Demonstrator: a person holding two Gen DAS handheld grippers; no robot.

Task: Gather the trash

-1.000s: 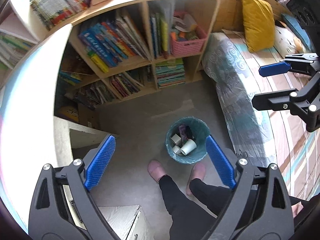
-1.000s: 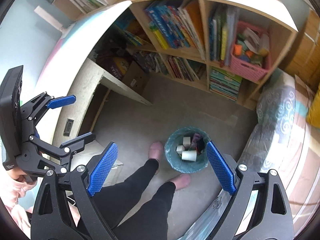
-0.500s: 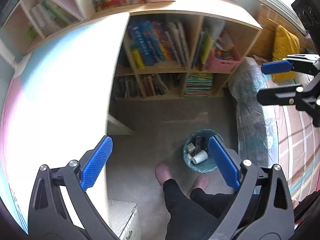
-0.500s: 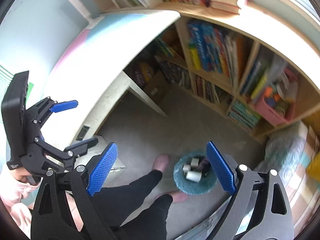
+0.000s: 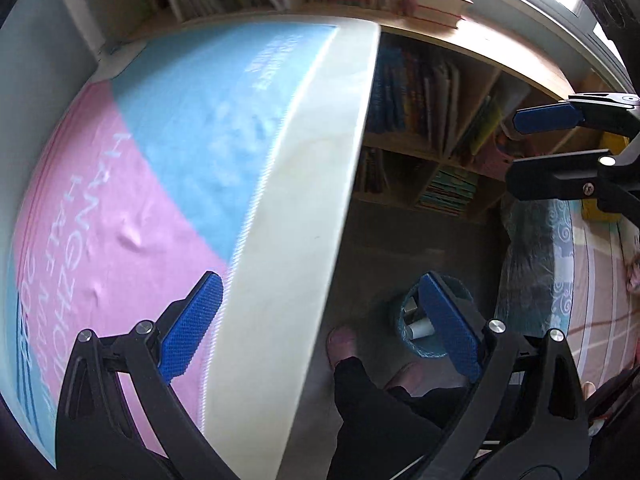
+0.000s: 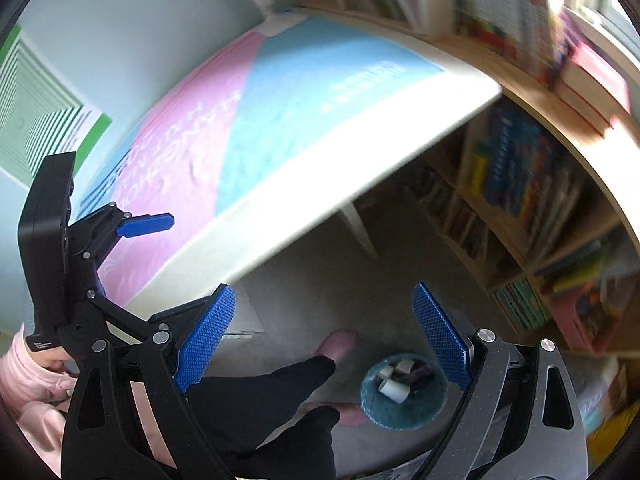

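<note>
the left tongs (image 5: pixel 318 326) are seen spread wide, nothing between the blue pads, hung over the edge of the counter (image 5: pixel 304 184). the right tongs (image 6: pixel 324 336) are likewise held open and empty, pointed down past the counter's rim toward the floor. a pink and blue cloth (image 5: pixel 132 200) is spread across the counter, and no litter can be made out on the part of it that is shown, though much of the picture is blurred.

the trash itself is found down on the floor: a teal bin (image 6: pixel 404 410) is stood beside the person's slippered feet, and inside it some white paper cups (image 6: pixel 394 390) and a dark wrapper are already lying. so a share of the collecting looks to be done. whether more remains cannot be told from here; no loose piece is caught in either view. the bookshelf (image 6: pixel 520 184) at the back is crammed with books, and nothing there is plainly rubbish. next, it is judged, a fresh piece would have to be spotted before either pair is closed.
</note>
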